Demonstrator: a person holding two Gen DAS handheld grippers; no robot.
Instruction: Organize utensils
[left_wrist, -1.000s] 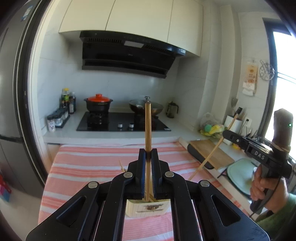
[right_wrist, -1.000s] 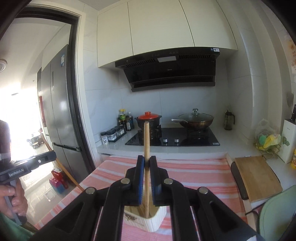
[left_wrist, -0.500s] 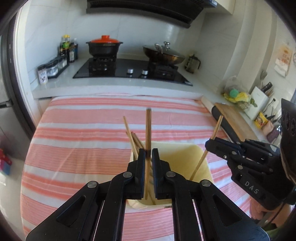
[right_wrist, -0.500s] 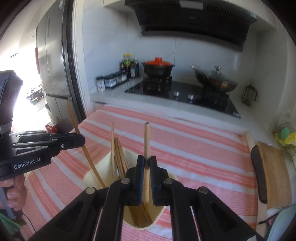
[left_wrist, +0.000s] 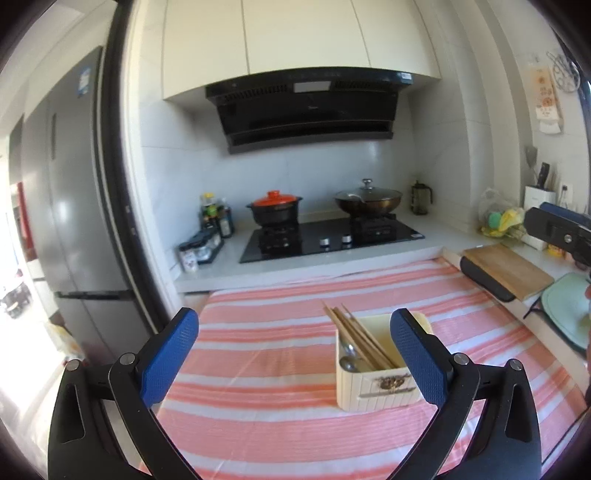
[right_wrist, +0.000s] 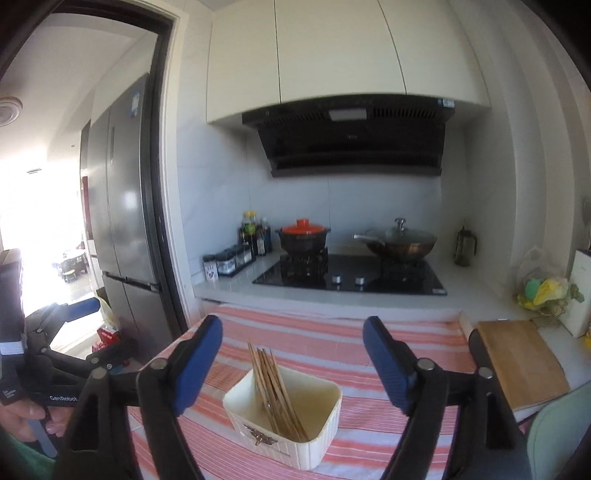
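A: Which step is in hand?

B: The release. The left hand-held gripper (left_wrist: 293, 354) and right hand-held gripper (right_wrist: 292, 363) have just been opening; both are spread wide, with nothing between the jaws. The thin wooden chopsticks (right_wrist: 275, 393) are leaned inside the cream ribbed plastic holder (right_wrist: 284, 424) on the pink-striped tabletop (left_wrist: 266, 424).

A: And next?

B: No loose utensil is seen; a search is called for

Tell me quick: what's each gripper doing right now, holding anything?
Left gripper: open, empty, jaws just opened.
Right gripper: open, empty, jaws just opened; chopsticks sit in the cream holder.
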